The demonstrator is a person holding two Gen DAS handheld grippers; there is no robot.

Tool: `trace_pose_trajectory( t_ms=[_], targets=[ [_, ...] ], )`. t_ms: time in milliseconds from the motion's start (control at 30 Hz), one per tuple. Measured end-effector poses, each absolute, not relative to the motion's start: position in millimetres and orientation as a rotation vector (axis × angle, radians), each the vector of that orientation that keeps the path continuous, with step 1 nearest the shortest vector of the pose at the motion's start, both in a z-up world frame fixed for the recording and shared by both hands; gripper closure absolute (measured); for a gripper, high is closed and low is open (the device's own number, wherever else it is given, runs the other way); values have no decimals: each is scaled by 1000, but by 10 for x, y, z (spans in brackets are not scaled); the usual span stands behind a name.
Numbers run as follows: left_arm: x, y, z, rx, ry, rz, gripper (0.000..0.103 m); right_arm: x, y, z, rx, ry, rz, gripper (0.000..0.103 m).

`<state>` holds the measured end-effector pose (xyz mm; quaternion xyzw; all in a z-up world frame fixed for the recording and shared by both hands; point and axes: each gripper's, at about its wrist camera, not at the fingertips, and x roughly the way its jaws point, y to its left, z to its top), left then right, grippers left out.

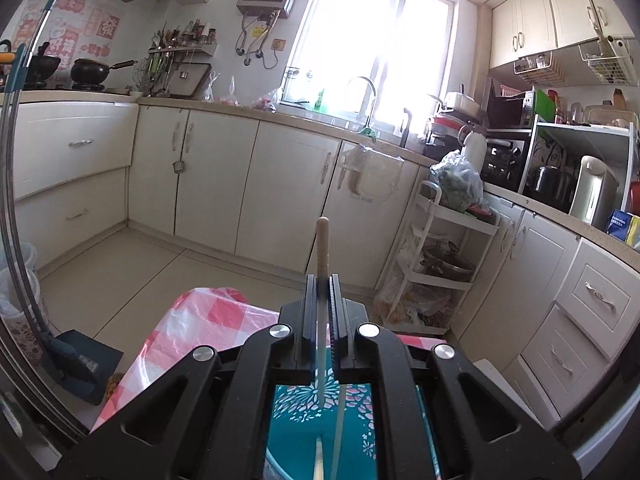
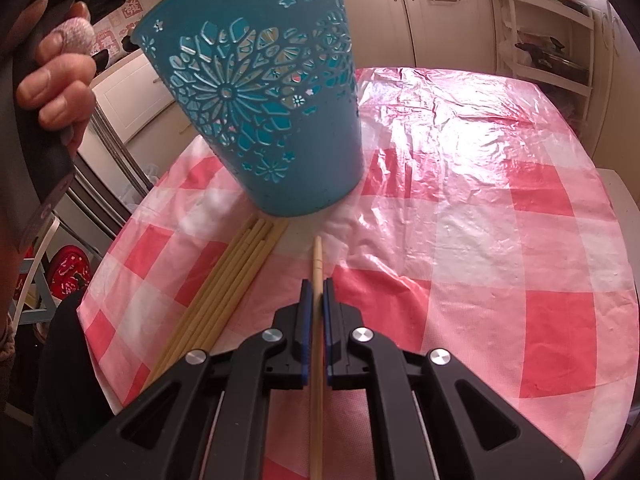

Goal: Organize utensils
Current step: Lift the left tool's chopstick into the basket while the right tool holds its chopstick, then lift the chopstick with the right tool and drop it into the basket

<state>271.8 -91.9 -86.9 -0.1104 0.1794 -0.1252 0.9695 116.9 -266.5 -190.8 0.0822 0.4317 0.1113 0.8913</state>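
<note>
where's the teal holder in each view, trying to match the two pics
Left wrist view: the teal holder fills the bottom centre, seen from above through the gap in the left gripper.
Right wrist view: the holder stands at upper centre-left, its base on the table beyond the loose chopsticks.
Shared landmark: the pink checked tablecloth under the holder in both views.

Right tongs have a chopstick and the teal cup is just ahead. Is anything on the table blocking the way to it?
Nothing visible blocks it. The chopstick in the right tongs points at the base of the teal cup over bare tablecloth. The loose chopsticks lie off to the left, outside that line.
</note>
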Motion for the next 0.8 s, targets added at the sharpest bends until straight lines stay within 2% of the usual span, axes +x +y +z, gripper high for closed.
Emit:
trace_pose_trajectory(
  t_ms=[167, 267, 333, 400, 500, 633, 800],
  targets=[
    [2646, -908, -933, -162, 406, -255, 97, 1170, -2667, -1908, 177, 897, 239, 96],
    [2559, -806, -919, -155, 428, -248, 88, 1173, -2685, -1908, 188, 901, 248, 95],
    [2477, -675, -891, -165, 431, -227, 67, 1176, -2696, -1900, 195, 906, 255, 93],
    [2341, -495, -864, -180, 429, -192, 54, 1170, -2688, -1891, 191, 911, 262, 90],
    [2117, -263, -860, -181, 430, -183, 47, 1177, -2649, -1877, 176, 917, 263, 85],
    [1856, -4, -961, -195, 460, -167, 39, 1235, -2577, -1872, 148, 929, 244, 85],
    [1644, 182, -1176, -190, 553, -152, 36, 1249, -2414, -1857, -18, 958, 186, 96]
  ],
)
